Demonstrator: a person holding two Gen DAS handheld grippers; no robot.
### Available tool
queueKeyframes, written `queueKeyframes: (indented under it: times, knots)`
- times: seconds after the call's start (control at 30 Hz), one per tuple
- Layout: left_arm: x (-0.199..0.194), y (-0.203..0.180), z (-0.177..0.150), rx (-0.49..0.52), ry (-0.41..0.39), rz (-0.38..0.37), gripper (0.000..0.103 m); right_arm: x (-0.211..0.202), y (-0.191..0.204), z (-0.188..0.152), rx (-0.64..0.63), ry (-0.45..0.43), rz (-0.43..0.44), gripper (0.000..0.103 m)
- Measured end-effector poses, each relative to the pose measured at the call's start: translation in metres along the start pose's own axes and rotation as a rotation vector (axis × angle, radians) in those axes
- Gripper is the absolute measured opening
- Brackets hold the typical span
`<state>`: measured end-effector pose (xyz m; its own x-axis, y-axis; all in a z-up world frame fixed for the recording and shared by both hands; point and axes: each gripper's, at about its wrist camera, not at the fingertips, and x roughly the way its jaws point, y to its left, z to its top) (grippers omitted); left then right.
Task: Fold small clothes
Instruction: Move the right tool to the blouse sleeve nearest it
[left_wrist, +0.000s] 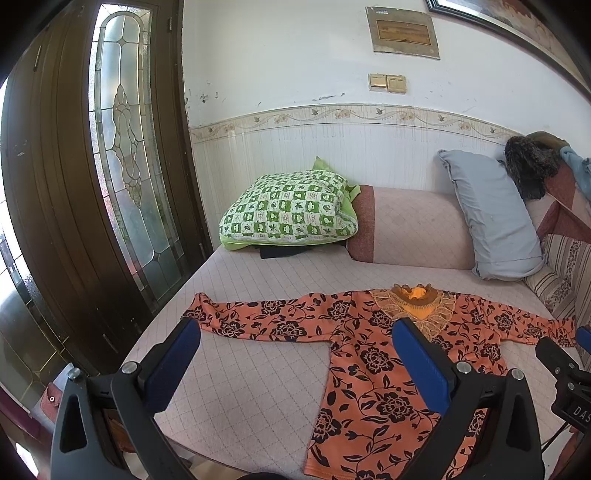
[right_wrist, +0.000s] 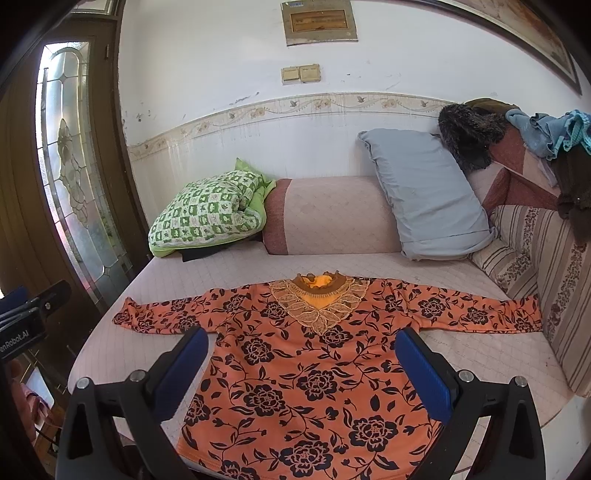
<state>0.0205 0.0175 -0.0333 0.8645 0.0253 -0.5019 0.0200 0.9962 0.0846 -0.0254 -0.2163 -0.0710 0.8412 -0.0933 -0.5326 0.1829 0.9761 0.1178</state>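
An orange long-sleeved top with black flowers (left_wrist: 373, 365) (right_wrist: 306, 373) lies flat and spread out on the pale quilted bed, both sleeves stretched sideways, lace collar (right_wrist: 319, 301) toward the wall. My left gripper (left_wrist: 295, 332) is open and empty, held above the bed's near edge, over the top's left sleeve and left side. My right gripper (right_wrist: 301, 336) is open and empty, held above the top's body. The right gripper's black body shows at the right edge of the left wrist view (left_wrist: 565, 369).
A green checked pillow (left_wrist: 288, 210), a pink bolster (left_wrist: 410, 229) and a grey pillow (left_wrist: 491, 214) lie against the wall. Striped cushions (right_wrist: 546, 266) and piled clothes (right_wrist: 546, 133) are at the right. A dark wooden door with leaded glass (left_wrist: 122, 147) stands left of the bed.
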Motion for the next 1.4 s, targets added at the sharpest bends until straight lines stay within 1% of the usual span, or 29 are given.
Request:
queueKeyframes:
  times: [0.37, 0.47, 0.53, 0.6, 0.67, 0.73, 0.83, 0.87, 0.93, 1.03, 1.07, 1.13, 1.23, 1.3, 1.33, 1.4]
  knots:
    - [0.006, -0.003, 0.0, 0.013, 0.016, -0.003, 0.103, 0.005, -0.004, -0.001, 0.003, 0.008, -0.002, 0.102]
    - [0.013, -0.005, -0.004, 0.015, 0.039, -0.014, 0.103, 0.009, -0.007, -0.002, 0.001, 0.013, -0.009, 0.102]
    - [0.025, -0.005, -0.012, 0.007, 0.09, -0.045, 0.103, 0.013, -0.01, -0.004, -0.002, 0.022, -0.02, 0.102]
    - [0.039, -0.008, -0.03, -0.002, 0.167, -0.081, 0.103, 0.017, -0.014, -0.006, -0.006, 0.027, -0.042, 0.102]
    - [0.053, -0.015, -0.058, -0.008, 0.273, -0.131, 0.103, 0.021, -0.02, -0.009, -0.016, 0.026, -0.078, 0.102]
    - [0.059, -0.022, -0.092, -0.026, 0.351, -0.178, 0.103, 0.024, -0.026, -0.012, -0.022, 0.027, -0.111, 0.102]
    - [0.056, -0.034, -0.137, -0.04, 0.449, -0.256, 0.103, 0.028, -0.034, -0.014, -0.028, 0.024, -0.147, 0.102]
    - [0.053, -0.035, -0.148, -0.049, 0.462, -0.277, 0.103, 0.028, -0.036, -0.014, -0.032, 0.021, -0.157, 0.102]
    - [0.039, -0.041, -0.16, -0.053, 0.468, -0.323, 0.103, 0.028, -0.039, -0.014, -0.04, 0.014, -0.168, 0.102]
    - [0.018, -0.047, -0.158, -0.018, 0.419, -0.352, 0.103, 0.028, -0.045, -0.013, -0.042, -0.002, -0.179, 0.102]
    - [0.012, -0.049, -0.157, -0.002, 0.405, -0.364, 0.103, 0.028, -0.047, -0.013, -0.037, -0.004, -0.178, 0.102]
    - [0.003, -0.056, -0.157, 0.059, 0.402, -0.386, 0.103, 0.029, -0.053, -0.011, -0.021, -0.007, -0.172, 0.102]
    - [0.007, -0.065, -0.158, 0.152, 0.45, -0.403, 0.103, 0.034, -0.064, -0.009, -0.001, -0.011, -0.176, 0.102]
    - [0.013, -0.075, -0.16, 0.19, 0.477, -0.405, 0.103, 0.039, -0.074, -0.009, 0.018, -0.01, -0.179, 0.102]
    - [0.017, -0.079, -0.159, 0.201, 0.482, -0.408, 0.103, 0.043, -0.08, -0.009, 0.029, -0.009, -0.181, 0.102]
    - [0.028, -0.088, -0.152, 0.208, 0.458, -0.401, 0.103, 0.053, -0.095, -0.01, 0.051, 0.0, -0.183, 0.102]
